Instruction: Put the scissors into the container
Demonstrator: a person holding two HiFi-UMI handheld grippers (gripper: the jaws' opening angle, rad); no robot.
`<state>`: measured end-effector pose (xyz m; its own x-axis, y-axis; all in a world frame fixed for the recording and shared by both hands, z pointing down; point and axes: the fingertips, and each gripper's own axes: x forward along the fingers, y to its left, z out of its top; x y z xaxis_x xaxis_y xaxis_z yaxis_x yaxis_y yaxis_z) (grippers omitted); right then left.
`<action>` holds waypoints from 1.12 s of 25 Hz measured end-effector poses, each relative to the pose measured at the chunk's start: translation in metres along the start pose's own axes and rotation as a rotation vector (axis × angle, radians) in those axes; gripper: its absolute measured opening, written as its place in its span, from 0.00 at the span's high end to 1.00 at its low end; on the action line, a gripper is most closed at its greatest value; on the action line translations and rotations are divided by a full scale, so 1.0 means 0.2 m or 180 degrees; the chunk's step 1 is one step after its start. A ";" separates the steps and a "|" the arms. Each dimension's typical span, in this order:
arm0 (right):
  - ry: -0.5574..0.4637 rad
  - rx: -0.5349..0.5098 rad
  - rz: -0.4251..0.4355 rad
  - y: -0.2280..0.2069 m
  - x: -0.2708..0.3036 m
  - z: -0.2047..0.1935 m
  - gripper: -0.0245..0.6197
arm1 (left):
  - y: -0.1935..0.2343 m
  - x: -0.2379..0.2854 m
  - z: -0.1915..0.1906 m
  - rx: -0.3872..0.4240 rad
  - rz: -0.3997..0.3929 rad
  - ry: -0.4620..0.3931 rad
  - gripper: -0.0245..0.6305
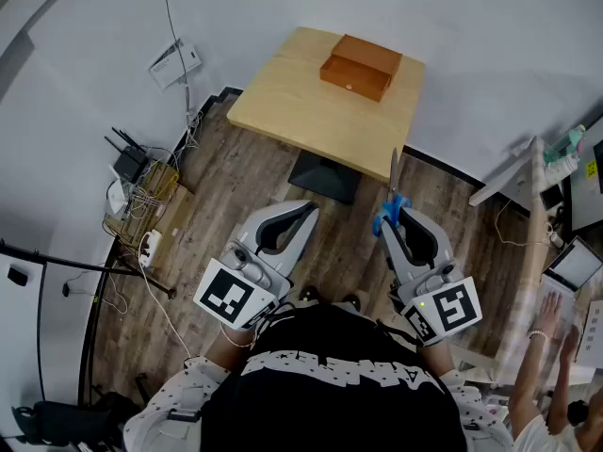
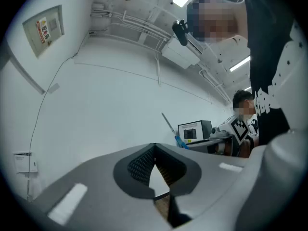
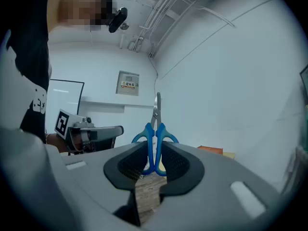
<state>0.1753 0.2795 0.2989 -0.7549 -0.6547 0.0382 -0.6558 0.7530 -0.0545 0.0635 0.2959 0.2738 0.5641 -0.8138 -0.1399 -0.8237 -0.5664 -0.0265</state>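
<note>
Blue-handled steel scissors: held upright in the air, blades pointing up, short of the bench and well apart from the container.
Right gripper: fingers clamped on the two handle loops.
Left gripper: fingers closed tip to tip, with nothing between them.
Head view only: brown box-shaped container rests on the far part of the light wooden bench.
Right gripper view: the container shows only as a brown sliver at the right.
Left gripper view: mostly white wall, with the scissors small at the right.
</note>
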 end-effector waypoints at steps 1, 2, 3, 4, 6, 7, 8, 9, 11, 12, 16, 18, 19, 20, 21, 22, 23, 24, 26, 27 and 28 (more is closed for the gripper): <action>0.0005 -0.0007 -0.0002 0.00 0.00 0.00 0.80 | 0.00 0.00 0.00 -0.0012 0.0007 0.0014 0.96; 0.0011 -0.0014 -0.0004 0.00 0.00 0.00 0.80 | 0.01 -0.01 0.00 -0.0023 0.0014 0.0026 0.96; 0.0016 -0.0021 -0.0007 0.01 0.00 0.00 0.80 | 0.01 -0.01 -0.01 -0.0030 0.0021 0.0032 0.96; 0.0020 -0.0028 -0.0011 0.01 0.00 0.00 0.80 | 0.01 -0.02 -0.01 -0.0032 0.0026 0.0032 0.96; 0.0023 -0.0042 -0.0023 0.01 0.00 0.00 0.80 | 0.02 -0.02 0.00 -0.0027 0.0028 0.0026 0.96; 0.0023 -0.0044 -0.0028 0.02 0.01 0.00 0.80 | 0.03 -0.03 0.00 -0.0026 0.0023 0.0026 0.96; 0.0025 -0.0040 -0.0032 0.02 0.01 0.00 0.80 | 0.03 -0.03 0.00 -0.0028 0.0016 0.0028 0.96; 0.0031 -0.0032 -0.0036 0.02 0.01 0.01 0.80 | 0.03 -0.03 0.00 -0.0029 0.0010 0.0033 0.96; 0.0043 -0.0017 -0.0052 0.02 0.02 0.00 0.80 | 0.04 -0.03 -0.01 -0.0020 -0.0002 0.0051 0.96; 0.0049 -0.0011 -0.0063 0.01 0.03 0.00 0.80 | 0.04 -0.04 -0.01 -0.0010 -0.0006 0.0060 0.96; 0.0081 -0.0002 -0.0096 0.03 0.07 -0.01 0.80 | 0.09 -0.07 -0.02 -0.0010 -0.0001 0.0058 0.96; 0.0100 -0.0003 -0.0115 0.04 0.10 -0.02 0.80 | 0.12 -0.09 -0.03 -0.0037 0.0005 0.0081 0.96; 0.0105 -0.0007 -0.0124 0.05 0.11 -0.02 0.80 | 0.14 -0.10 -0.04 -0.0058 0.0011 0.0107 0.96; 0.0108 -0.0013 -0.0132 0.06 0.12 -0.02 0.80 | 0.16 -0.11 -0.04 -0.0070 0.0020 0.0107 0.96; 0.0108 -0.0020 -0.0142 0.07 0.13 -0.02 0.80 | 0.18 -0.13 -0.05 -0.0077 0.0024 0.0100 0.96; 0.0107 -0.0026 -0.0153 0.09 0.14 -0.02 0.80 | 0.19 -0.14 -0.05 -0.0086 0.0018 0.0109 0.96; 0.0103 -0.0030 -0.0167 0.10 0.15 -0.02 0.80 | 0.20 -0.15 -0.06 -0.0090 0.0005 0.0120 0.96; 0.0100 -0.0030 -0.0185 0.11 0.15 -0.02 0.80 | 0.21 -0.16 -0.06 -0.0089 -0.0009 0.0121 0.96; 0.0099 -0.0016 -0.0225 0.13 0.16 -0.03 0.80 | 0.22 -0.18 -0.08 -0.0109 -0.0051 0.0189 0.96; 0.0101 -0.0002 -0.0238 0.13 0.16 -0.04 0.80 | 0.22 -0.18 -0.10 -0.0127 -0.0073 0.0230 0.96; 0.0102 0.0012 -0.0244 0.14 0.17 -0.04 0.80 | 0.22 -0.18 -0.10 -0.0139 -0.0090 0.0249 0.96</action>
<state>0.1320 0.2791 0.3063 -0.7024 -0.7079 0.0742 -0.7117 0.7004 -0.0538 0.0084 0.2985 0.2984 0.5914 -0.8040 -0.0620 -0.8049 -0.5932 0.0139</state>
